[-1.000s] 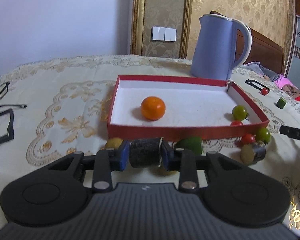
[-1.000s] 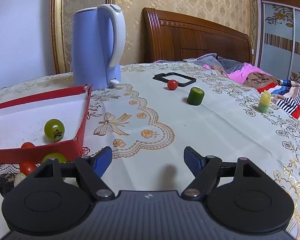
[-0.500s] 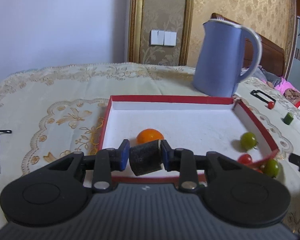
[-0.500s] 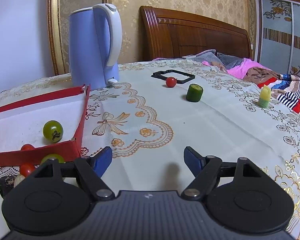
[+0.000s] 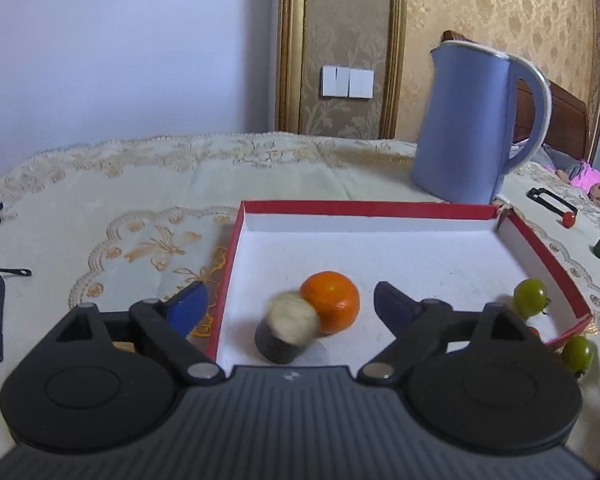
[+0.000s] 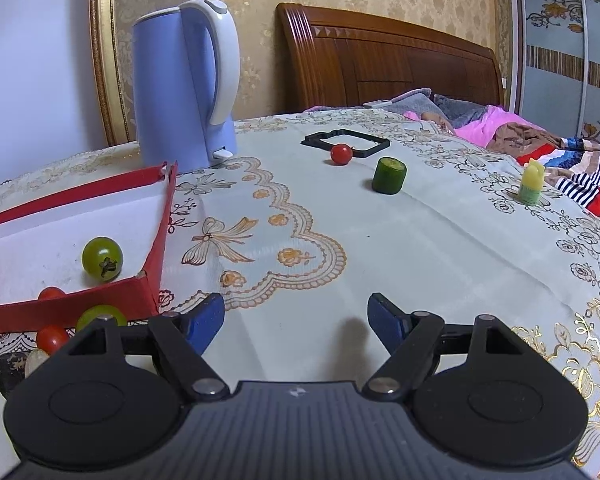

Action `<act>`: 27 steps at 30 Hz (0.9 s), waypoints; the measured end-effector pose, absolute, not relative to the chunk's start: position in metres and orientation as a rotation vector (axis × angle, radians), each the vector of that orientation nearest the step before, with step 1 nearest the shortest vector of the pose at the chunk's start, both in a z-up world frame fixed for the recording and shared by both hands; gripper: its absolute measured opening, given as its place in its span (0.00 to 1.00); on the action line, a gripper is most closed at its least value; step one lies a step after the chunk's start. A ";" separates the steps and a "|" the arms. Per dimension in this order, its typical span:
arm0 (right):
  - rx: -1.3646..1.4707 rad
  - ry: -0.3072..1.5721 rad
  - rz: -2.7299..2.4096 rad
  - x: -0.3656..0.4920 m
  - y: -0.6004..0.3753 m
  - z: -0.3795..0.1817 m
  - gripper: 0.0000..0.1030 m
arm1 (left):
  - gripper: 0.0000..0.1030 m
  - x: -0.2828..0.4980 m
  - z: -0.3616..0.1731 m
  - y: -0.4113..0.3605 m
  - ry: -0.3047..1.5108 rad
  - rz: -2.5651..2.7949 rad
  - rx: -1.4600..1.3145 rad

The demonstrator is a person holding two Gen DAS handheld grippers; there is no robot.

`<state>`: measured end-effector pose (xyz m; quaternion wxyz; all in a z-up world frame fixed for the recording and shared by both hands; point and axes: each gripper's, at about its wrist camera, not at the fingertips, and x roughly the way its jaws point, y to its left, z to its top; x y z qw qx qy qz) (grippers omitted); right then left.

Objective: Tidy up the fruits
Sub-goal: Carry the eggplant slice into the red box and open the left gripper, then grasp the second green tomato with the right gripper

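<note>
Left wrist view had the dark cylinder chunk (image 5: 282,334) with its pale cut end sitting blurry inside the red tray (image 5: 364,208), right at the near-left corner and touching, or at least just in front of, the orange (image 5: 331,301). The left gripper (image 5: 290,306) had just been opening, and its blue pads stood spread wide on either side with the chunk between them but clear of both, so nothing was pinched. Further right in the tray sat 1 green tomato (image 5: 531,295) near the right wall, and another green tomato (image 5: 577,353) lay outside, just past the near-right corner on the embroidered tablecloth (image 5: 160,184). Behind the tray stood the blue kettle (image 5: 468,128), close to the far wall. Over in the right wrist view, the right gripper (image 6: 296,318) was spread open too, hanging over bare cloth with nothing between its pads. From there you could see a red cherry tomato (image 6: 341,154) beside a black frame (image 6: 346,142), a green cucumber piece (image 6: 389,176) near it, and a small yellow-green piece (image 6: 532,182) well off to the right. Down at the left edge of that view, 1 more red tomato (image 6: 50,338) and another dark chunk (image 6: 10,370) lay outside the tray's front wall, partly hidden by the gripper body.
</note>
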<state>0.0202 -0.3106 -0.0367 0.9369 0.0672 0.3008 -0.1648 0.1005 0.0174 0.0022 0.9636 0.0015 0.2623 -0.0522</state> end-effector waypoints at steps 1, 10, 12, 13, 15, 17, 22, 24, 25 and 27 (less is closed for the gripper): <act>0.138 0.616 -0.338 0.020 -0.311 -0.037 0.76 | 0.87 0.096 0.003 0.017 0.522 -0.108 0.013; 0.135 0.620 -0.342 0.021 -0.311 -0.037 0.76 | 0.88 0.031 0.005 0.029 0.511 -0.168 -0.004; 0.134 0.619 -0.340 0.021 -0.311 -0.037 0.76 | 0.88 0.018 0.001 0.034 0.532 -0.177 -0.017; 0.135 0.618 -0.338 0.021 -0.311 -0.037 0.76 | 0.88 0.012 -0.002 0.036 0.542 -0.183 -0.022; 0.133 0.612 -0.334 0.020 -0.310 -0.036 0.76 | 0.89 0.003 -0.008 0.041 0.561 -0.186 -0.027; 0.129 0.598 -0.322 0.018 -0.309 -0.035 0.76 | 0.89 -0.003 -0.014 0.044 0.576 -0.186 -0.025; 0.103 0.559 -0.284 0.009 -0.298 -0.030 0.76 | 0.89 -0.004 -0.025 0.054 0.608 -0.171 -0.043; 0.126 0.579 -0.212 0.006 -0.293 -0.030 0.76 | 0.89 -0.001 -0.029 0.055 0.621 -0.163 -0.046; 0.130 0.583 -0.183 0.004 -0.289 -0.030 0.76 | 0.89 0.001 -0.031 0.056 0.629 -0.161 -0.048; 0.107 0.588 -0.150 0.003 -0.278 -0.030 0.76 | 0.89 0.005 -0.033 0.056 0.641 -0.162 -0.049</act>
